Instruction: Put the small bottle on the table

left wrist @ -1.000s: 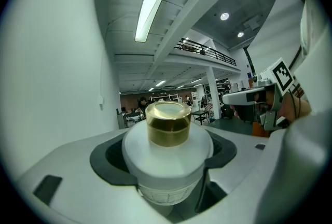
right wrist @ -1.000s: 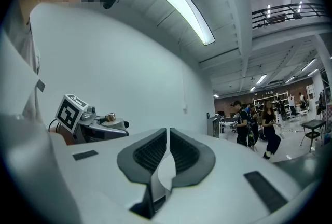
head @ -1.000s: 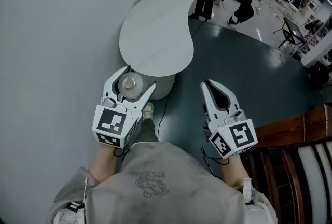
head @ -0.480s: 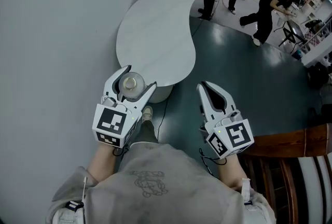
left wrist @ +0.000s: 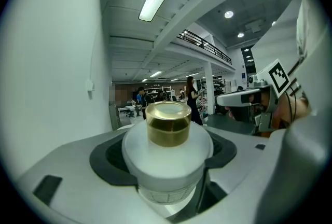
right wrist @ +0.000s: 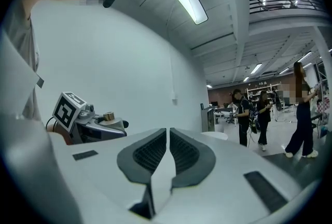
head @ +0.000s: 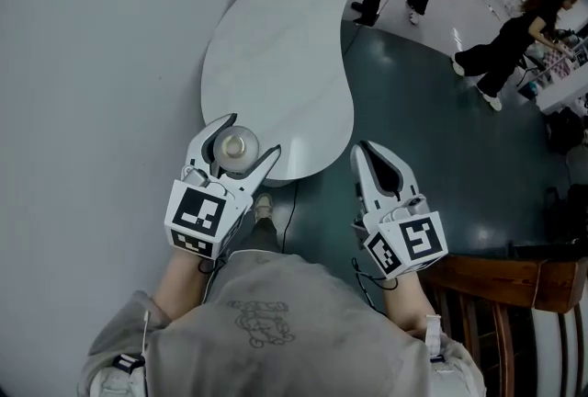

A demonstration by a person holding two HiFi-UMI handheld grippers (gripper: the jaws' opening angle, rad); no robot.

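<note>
Seen from the head view, the left gripper hangs over the near edge of the white table, pinching the small bottle. The left gripper view adds its gold cap, upright between the dark pads. The right gripper, just right of the table, has its jaws pressed together on nothing.

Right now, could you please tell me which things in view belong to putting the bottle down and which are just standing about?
Belonging to the job: small white bottle with a gold cap, clamped by the left gripper; white kidney-shaped table.
Just about: right gripper, jaws together on nothing; brown wooden chair; people walking beyond.
</note>
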